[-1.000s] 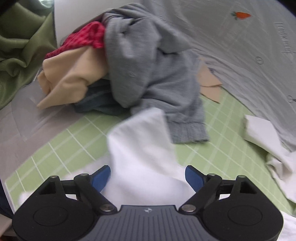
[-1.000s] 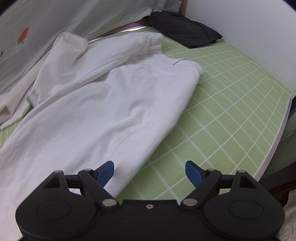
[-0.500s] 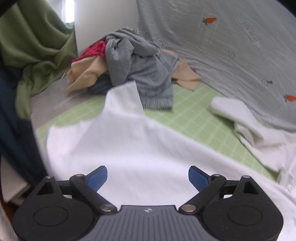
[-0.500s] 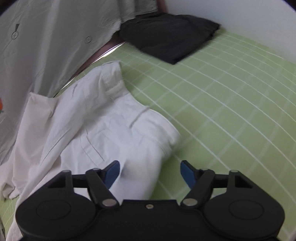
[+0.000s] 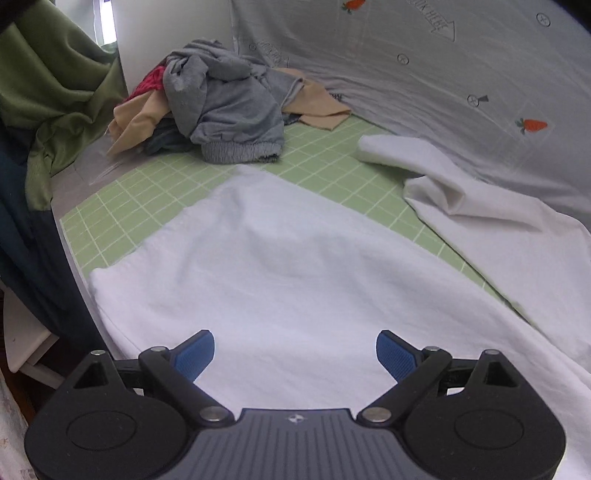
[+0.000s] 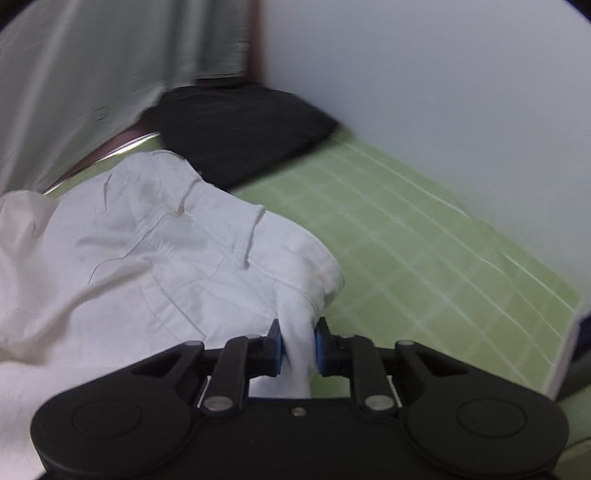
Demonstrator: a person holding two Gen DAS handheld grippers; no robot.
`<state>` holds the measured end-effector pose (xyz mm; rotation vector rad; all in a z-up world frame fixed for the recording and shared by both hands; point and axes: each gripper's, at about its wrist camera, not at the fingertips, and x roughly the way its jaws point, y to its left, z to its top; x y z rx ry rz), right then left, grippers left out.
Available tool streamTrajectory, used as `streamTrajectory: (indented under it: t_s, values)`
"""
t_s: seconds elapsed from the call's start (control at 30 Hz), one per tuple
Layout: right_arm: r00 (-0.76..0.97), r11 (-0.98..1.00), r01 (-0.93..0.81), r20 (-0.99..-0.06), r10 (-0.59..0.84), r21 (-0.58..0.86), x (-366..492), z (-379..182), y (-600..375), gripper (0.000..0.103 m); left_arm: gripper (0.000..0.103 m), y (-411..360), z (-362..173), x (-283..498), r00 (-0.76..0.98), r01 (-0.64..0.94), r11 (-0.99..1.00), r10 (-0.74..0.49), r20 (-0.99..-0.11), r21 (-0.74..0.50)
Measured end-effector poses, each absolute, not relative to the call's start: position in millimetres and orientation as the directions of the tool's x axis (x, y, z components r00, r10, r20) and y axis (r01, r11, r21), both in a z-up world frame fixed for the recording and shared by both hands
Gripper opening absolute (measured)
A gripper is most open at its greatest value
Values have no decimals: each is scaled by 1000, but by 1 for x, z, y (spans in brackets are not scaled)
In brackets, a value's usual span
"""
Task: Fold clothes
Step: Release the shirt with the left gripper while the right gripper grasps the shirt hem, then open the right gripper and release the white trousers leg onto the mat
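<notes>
White cotton trousers [image 6: 155, 258] on green gridded mat [image 6: 424, 258] — right tongs [image 6: 298, 341] closing on waistband fold; left tongs [image 5: 294, 354] spread wide, empty.

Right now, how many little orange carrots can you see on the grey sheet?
2. One carrot is at the right side of the grey sheet, another carrot at the top edge. Folds may hide more.

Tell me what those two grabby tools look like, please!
Both look much alike. The left tool has a black body with two big round discs, black linkage arms with silver pivot pins, and bright blue ribbed pads on its fingertips. Its middle plate is grey with grooves and a tiny logo. The right tool has the same black frame, silver pins and blue pads, with a small screw in the middle.
</notes>
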<state>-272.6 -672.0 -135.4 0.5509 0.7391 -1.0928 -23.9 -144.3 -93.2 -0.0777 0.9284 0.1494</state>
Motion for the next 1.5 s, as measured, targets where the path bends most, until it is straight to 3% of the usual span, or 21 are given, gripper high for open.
streamTrajectory:
  t_s: [0.13, 0.23, 0.4, 0.7, 0.97, 1.23, 1.37, 1.5]
  values:
    - [237, 347, 937, -771, -591, 22, -289, -137, -675, 25, 94, -142, -100, -24, 559, -168, 986, 102, -823, 8]
    - [182, 357, 932, -762, -621, -68, -280, -135, -665, 40, 94, -142, -99, -19, 557, -146, 989, 97, -825, 18]
    - [122, 314, 940, -722, -681, -137, -267, -117, -650, 80, 95, -138, -94, -2, 563, -111, 994, 82, -823, 23]
    - [180, 335, 938, -710, -681, -84, -196, -98, -608, 100, 94, -117, -80, 68, 587, -69, 998, 35, -809, -7]
    - [282, 394, 918, -760, -586, 37, -91, -114, -581, 103, 95, -117, -89, 166, 600, -8, 997, -61, -798, -83]
    - [184, 374, 926, -802, -569, -53, -52, -132, -586, 103, 94, -133, -127, 276, 527, 23, 976, -195, -827, -216]
    - [125, 331, 940, -826, -549, -79, -52, -146, -590, 103, 93, -143, -150, 314, 499, 0, 933, -311, -809, -359]
    - [124, 338, 937, -818, -562, -91, -50, -147, -587, 103, 88, -157, -162, 337, 503, -14, 910, -352, -790, -415]
